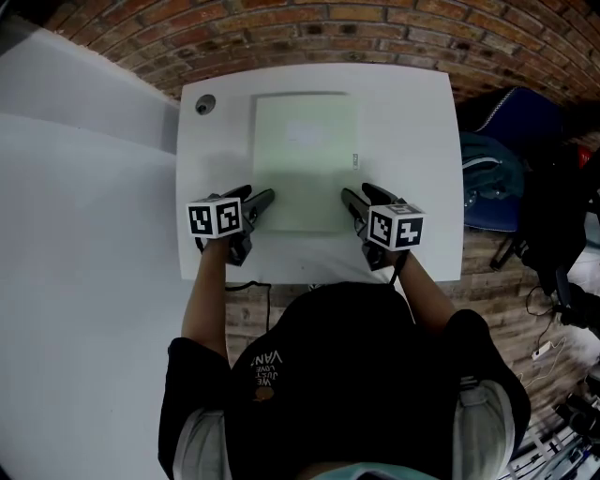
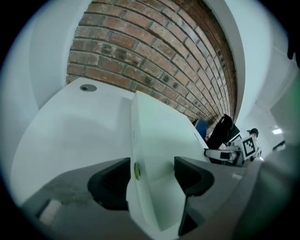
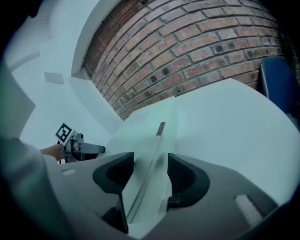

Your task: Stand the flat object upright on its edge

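A thin, pale green-white flat board (image 1: pixel 305 159) lies on the white table (image 1: pixel 412 112), its long side running away from me. My left gripper (image 1: pixel 258 198) is at the board's near left corner and my right gripper (image 1: pixel 357 193) at its near right corner. In the left gripper view the board's (image 2: pixel 159 136) left edge runs between the jaws of the left gripper (image 2: pixel 152 176), close to the left jaw. In the right gripper view the board's (image 3: pixel 140 136) right edge, with a small brown label (image 3: pixel 161 127), runs between the jaws of the right gripper (image 3: pixel 151 176). Both pairs stand wide, straddling the edge without pinching it.
A small round grey fitting (image 1: pixel 204 105) sits at the table's far left corner. A brick wall (image 1: pixel 375 28) is behind the table. Blue and dark bags (image 1: pixel 492 178) lie on the wooden floor to the right, and a white wall (image 1: pixel 84 234) stands to the left.
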